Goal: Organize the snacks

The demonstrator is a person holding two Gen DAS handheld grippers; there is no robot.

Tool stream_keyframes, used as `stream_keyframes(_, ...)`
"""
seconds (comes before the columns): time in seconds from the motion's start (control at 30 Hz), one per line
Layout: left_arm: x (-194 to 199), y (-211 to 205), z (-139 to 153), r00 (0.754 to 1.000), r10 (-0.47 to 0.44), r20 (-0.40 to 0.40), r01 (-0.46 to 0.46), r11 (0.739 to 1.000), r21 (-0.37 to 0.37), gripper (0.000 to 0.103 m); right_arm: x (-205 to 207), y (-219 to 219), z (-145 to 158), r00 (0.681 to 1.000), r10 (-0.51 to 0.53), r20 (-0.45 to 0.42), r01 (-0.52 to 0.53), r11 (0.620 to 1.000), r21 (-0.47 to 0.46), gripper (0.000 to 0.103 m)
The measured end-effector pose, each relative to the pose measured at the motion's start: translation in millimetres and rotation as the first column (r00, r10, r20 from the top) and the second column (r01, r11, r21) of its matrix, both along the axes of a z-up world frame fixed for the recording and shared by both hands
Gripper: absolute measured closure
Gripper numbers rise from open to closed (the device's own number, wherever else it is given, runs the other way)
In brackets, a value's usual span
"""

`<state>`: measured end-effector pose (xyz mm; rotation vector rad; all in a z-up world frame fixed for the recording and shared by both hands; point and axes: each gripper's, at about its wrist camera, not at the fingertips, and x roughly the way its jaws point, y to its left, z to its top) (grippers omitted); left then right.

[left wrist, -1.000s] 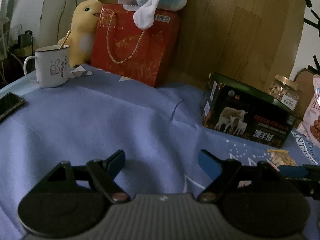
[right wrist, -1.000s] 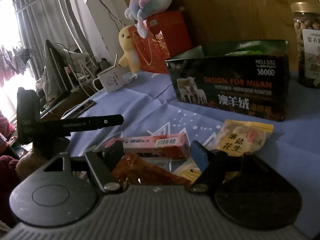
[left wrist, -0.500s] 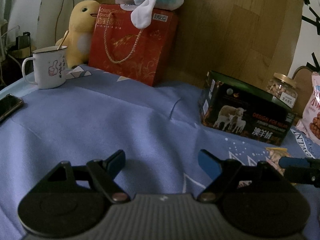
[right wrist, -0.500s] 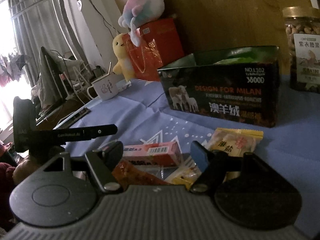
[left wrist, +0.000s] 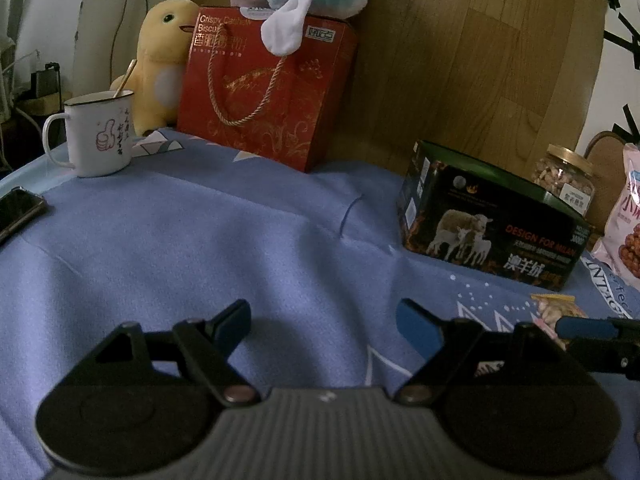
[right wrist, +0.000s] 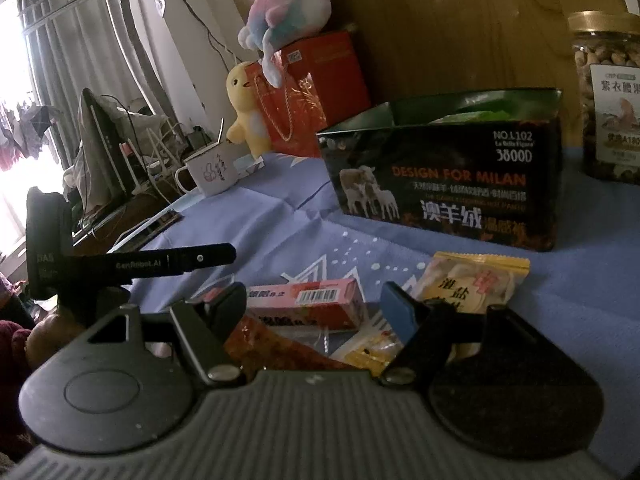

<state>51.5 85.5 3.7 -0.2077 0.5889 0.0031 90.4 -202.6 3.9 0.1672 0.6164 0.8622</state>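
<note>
My right gripper [right wrist: 314,306] is open and low over a small heap of snacks on the blue cloth. Just past its fingertips lies a pink snack box [right wrist: 320,300], with a yellow peanut packet [right wrist: 472,280] to its right. An orange-red packet [right wrist: 272,344] and a small yellow packet [right wrist: 372,354] lie under the jaws, and the pads press on none of them. Behind stands a dark open box with sheep on it [right wrist: 448,184]. My left gripper [left wrist: 326,322] is open over bare cloth, left of that box [left wrist: 488,224].
A nut jar [left wrist: 564,176] and a pink snack bag [left wrist: 624,220] stand right of the box. A red gift bag [left wrist: 268,92], plush toys, a white mug [left wrist: 100,136] and a phone [left wrist: 18,210] line the back and left. A wooden headboard closes the far side.
Both views drift only slightly. Both grippers stay open and no snack has moved.
</note>
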Motion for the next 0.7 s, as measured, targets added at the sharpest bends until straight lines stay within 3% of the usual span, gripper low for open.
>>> stream_keyframes(0.7,2.0,-3.1,-0.2,1.000,-0.019,-0.011,0.019,1.000,0.010,0.021,-1.2,1.7,-0.1,1.000,0.005,0.009,-0.005,1.000,-0.014,0.027)
